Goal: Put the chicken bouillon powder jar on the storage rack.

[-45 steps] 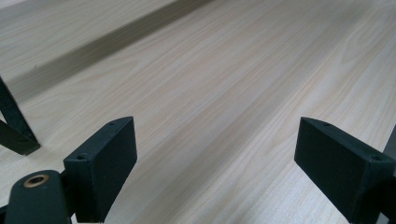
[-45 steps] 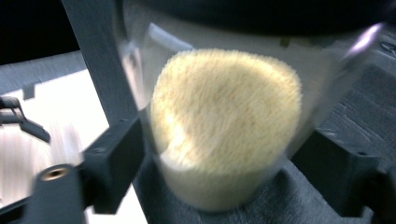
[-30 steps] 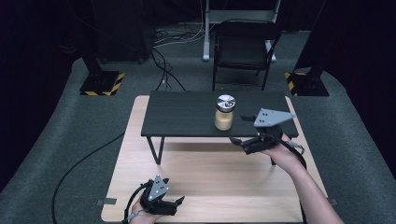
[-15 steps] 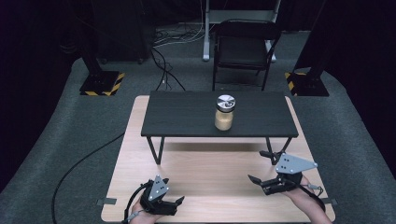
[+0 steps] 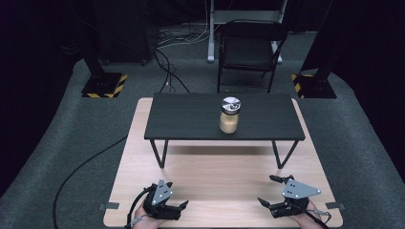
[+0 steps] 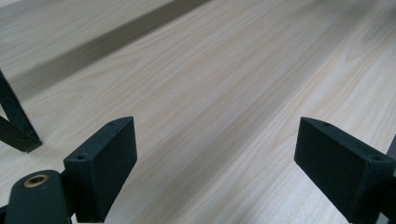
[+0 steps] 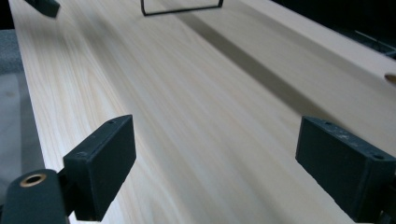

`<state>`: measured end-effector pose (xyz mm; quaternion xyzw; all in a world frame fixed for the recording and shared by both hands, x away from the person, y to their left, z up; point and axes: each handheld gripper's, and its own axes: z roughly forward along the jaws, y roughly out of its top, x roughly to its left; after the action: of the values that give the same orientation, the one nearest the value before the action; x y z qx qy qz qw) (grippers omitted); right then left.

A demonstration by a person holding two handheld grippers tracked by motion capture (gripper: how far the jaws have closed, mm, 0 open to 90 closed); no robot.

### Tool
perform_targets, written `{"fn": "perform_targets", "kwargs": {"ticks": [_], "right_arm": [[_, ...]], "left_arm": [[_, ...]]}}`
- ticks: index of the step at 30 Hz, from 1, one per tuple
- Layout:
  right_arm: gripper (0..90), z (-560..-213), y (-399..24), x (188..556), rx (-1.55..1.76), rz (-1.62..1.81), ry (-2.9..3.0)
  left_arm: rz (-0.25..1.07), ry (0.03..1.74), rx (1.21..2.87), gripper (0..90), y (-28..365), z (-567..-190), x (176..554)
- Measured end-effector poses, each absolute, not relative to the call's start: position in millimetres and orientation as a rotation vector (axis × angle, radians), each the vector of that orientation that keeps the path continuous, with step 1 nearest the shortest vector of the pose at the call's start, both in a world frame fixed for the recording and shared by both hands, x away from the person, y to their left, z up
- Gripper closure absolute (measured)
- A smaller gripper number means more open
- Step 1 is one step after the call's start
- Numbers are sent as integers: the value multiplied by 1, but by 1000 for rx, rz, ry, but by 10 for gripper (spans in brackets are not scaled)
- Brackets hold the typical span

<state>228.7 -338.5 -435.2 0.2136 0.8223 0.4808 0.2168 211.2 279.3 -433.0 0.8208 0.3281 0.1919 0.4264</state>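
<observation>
A glass jar [image 5: 229, 116] with a silver lid and tan contents stands upright on a low black shelf [image 5: 191, 119] at the back of the pale wooden table [image 5: 219, 167]. My left gripper [image 5: 181, 209] rests at the table's front left, open, and its own view shows the two pads [image 6: 100, 172] wide apart over bare wood. At the front right my right gripper [image 5: 266, 189] is open too, with nothing between its fingers [image 7: 100, 168]. Both grippers are far from the jar.
The shelf stands on thin black wire legs [image 5: 160, 152], and one leg [image 6: 14, 126] shows at the left in the left gripper view. A black folding chair [image 5: 250, 50], cables [image 5: 167, 71] and two stand bases [image 5: 102, 86] sit on the grey carpet beyond the table.
My right gripper has drawn back from beside the jar at the shelf's right end down to the table's front right corner. The left gripper and the jar have stayed put.
</observation>
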Motion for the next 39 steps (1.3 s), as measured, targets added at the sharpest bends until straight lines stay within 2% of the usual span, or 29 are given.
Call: {"fn": "perform_targets", "kwargs": {"ticks": [11, 39], "right_arm": [[100, -446, -340, 227, 643, 1268, 2305], [104, -446, -337, 230, 651, 1237, 2311]], "left_arm": [[481, 807, 2059, 130, 277, -433, 212], [484, 818, 2051, 130, 280, -433, 209]]}}
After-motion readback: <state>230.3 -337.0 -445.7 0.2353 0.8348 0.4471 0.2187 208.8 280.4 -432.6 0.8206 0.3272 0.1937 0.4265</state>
